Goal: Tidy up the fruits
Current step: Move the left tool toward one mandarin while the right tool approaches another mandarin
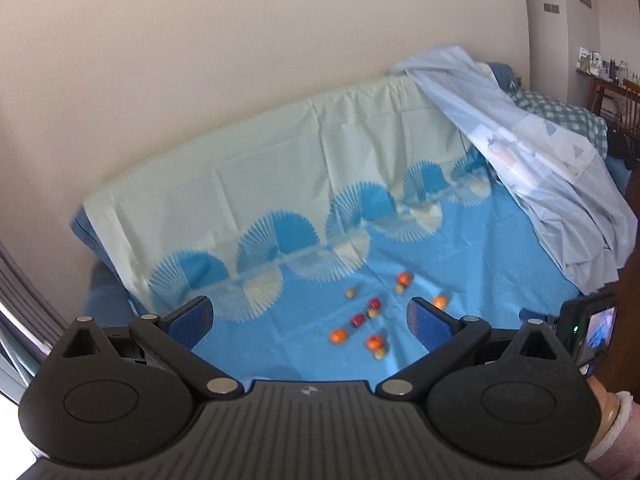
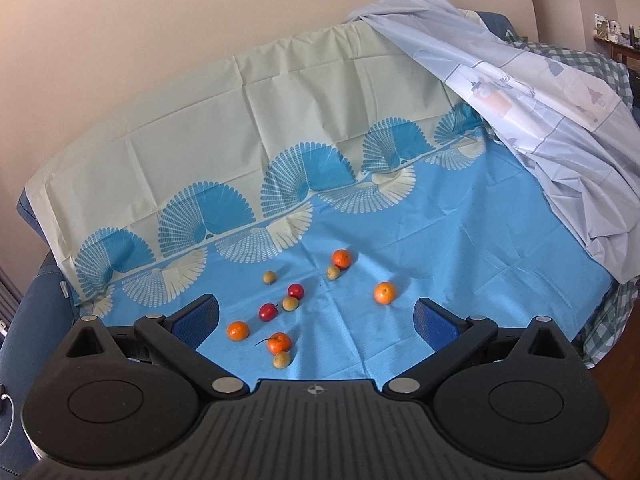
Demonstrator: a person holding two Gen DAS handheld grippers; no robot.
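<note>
Orange, red and tan fruits lie mixed ahead of both released tools, left tool and right tool; sorting looks unstarted.

Right gripper: jaws spread wide, nothing between them, held above a blue cloth with a fan pattern. Loose on the cloth: four oranges, two red fruits, four small yellow-green fruits. One orange touches a yellow-green fruit. Pale sheet draped at right.
</note>
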